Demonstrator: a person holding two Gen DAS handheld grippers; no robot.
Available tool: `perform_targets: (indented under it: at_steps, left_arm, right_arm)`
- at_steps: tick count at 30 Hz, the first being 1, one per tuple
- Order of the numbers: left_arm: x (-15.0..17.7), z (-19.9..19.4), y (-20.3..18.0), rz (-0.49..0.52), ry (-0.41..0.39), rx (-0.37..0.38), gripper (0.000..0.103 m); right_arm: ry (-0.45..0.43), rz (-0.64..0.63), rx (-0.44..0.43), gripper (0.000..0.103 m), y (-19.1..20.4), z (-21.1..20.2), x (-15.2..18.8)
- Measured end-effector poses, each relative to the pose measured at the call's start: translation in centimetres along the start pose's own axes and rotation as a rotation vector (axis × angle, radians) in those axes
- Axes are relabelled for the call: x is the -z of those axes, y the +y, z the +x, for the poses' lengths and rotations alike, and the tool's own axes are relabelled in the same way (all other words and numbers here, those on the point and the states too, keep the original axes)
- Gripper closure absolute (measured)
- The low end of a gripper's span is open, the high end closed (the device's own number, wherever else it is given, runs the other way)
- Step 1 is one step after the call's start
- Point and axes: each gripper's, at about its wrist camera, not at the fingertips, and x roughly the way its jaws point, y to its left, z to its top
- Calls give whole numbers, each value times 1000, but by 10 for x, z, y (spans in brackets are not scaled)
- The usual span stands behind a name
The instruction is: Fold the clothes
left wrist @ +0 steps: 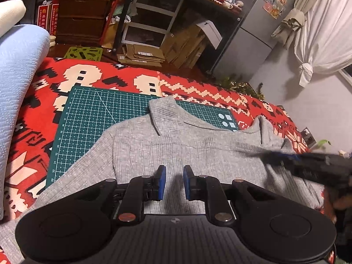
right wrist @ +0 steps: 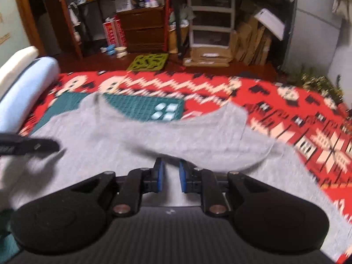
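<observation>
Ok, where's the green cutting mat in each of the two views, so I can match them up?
Left wrist view: the cutting mat lies left of centre, its near and right parts covered by the grey sweater.
Right wrist view: the cutting mat is a blurred strip above centre, beyond the sweater.
Shared landmark: the white shapes in the mat's corner.

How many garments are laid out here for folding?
1: a grey sweater spread across the green cutting mat and red patterned rug. Others may lie out of frame.
</observation>
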Motion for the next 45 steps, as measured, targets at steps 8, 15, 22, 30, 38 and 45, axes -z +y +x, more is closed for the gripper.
perform_targets:
  at_steps: [8,15,22,30,38,45]
  left_arm:
    - [-1,-7,9,-14,-24,-25,87]
    - [-1,-10,17,-28,-31,-38,87]
    - [-4,-15,22,-23,-50,-51,87]
    - [-11,-11,30,17,-64,-111,87]
    - [-17,0,30,44,-57,-141,87]
    - [-14,2,22,119,-61,-172,98]
  right_arm:
    - [-52,49,37,86,-25,-12,-6]
    - [-37,62,78,86,-53,-15,3]
    - [-30,112,105,86,-76,-1,2]
    - [-85,186,139,86,-101,-14,9]
    - [-97,223,164,86,-122,-17,11]
    - [-50,205,157,81,-120,-1,5]
